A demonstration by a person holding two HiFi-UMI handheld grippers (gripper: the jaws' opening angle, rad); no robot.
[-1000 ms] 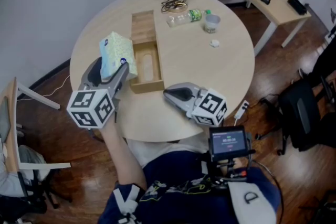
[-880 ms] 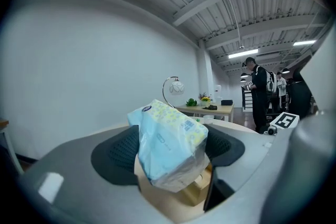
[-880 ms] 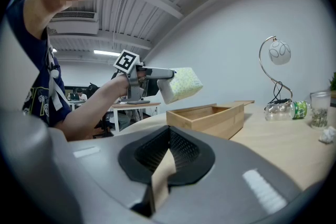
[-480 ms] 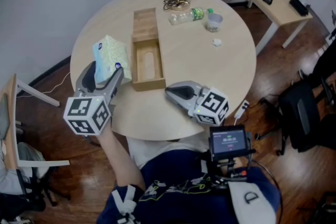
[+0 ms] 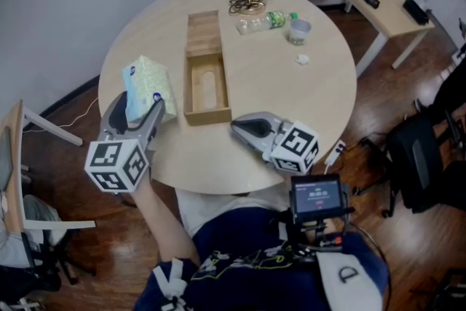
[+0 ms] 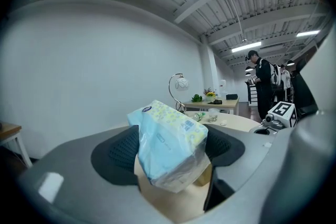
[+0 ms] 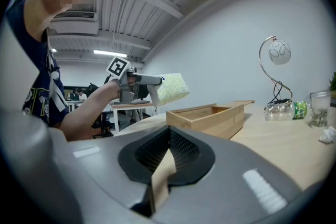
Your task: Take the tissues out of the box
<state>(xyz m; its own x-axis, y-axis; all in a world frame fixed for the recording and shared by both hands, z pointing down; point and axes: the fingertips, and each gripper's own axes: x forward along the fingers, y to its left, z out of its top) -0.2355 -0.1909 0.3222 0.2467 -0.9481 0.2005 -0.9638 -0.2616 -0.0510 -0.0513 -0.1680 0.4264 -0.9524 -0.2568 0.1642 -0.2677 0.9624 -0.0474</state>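
Tissue pack (image 5: 148, 86): soft, pale blue and green wrapper, out of the box and clamped across its middle by the left gripper; held in the air above the left part of the table, tilted, its far end sticking out past the jaws
Left gripper (image 5: 142, 101): jaws spread wide, both pads pressed on the sides of the pack (image 6: 170, 141); marker cube (image 5: 116, 164) at the near end, off the table edge
Right gripper (image 5: 237, 127): jaws drawn together with nothing between them (image 7: 169, 140); resting low over the near edge of the table, just right of the box's near end
Wooden box (image 5: 207, 115): long and narrow, lying left of the table's middle, its near half open with nothing inside, the sliding lid (image 5: 202, 31) drawn to the far end
Table (image 5: 291, 105): round, light wood
Far side of table: lamp base with cable (image 5: 246, 4), plastic bottle (image 5: 263, 20) lying down, clear cup (image 5: 298, 30), small white crumpled scrap (image 5: 301, 60)
Pack and box: apart, the pack to the left of the box
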